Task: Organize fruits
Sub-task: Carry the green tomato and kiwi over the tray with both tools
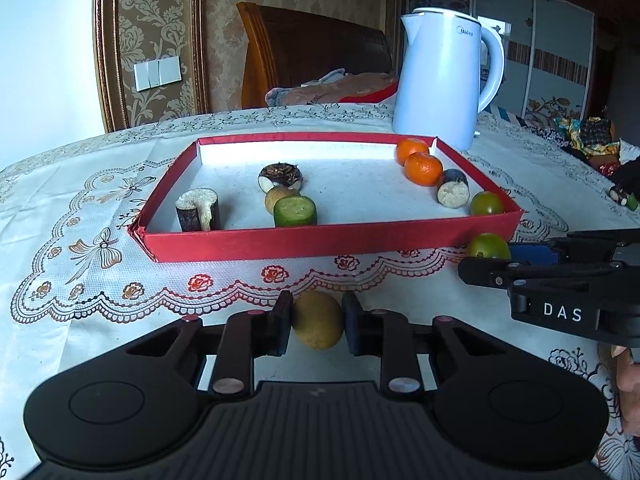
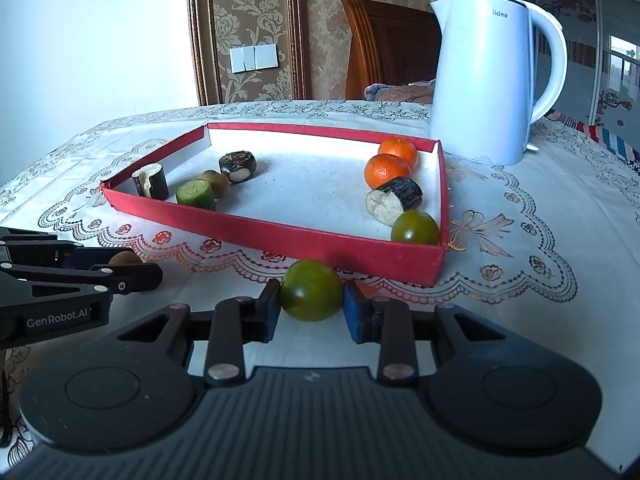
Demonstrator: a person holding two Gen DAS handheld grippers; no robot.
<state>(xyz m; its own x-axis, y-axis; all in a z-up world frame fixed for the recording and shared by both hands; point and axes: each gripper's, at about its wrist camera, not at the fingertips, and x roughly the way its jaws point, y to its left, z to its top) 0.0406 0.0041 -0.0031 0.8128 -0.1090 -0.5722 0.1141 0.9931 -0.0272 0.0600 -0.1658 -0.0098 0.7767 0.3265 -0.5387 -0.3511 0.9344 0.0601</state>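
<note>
The right gripper (image 2: 311, 304) clamps a green tomato (image 2: 311, 295) on the tablecloth (image 2: 520, 320). The red tray (image 2: 320, 240) lies just beyond.

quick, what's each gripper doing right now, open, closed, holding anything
Left gripper: shut on the brown fruit.
Right gripper: shut on the green tomato.

Tray (image 1: 332, 240) middle bare; fruit crowds both ends; kettle (image 1: 444, 80) blocks far right corner.

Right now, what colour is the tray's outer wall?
Red, with a white inside; the tray shows best in the right wrist view.
</note>
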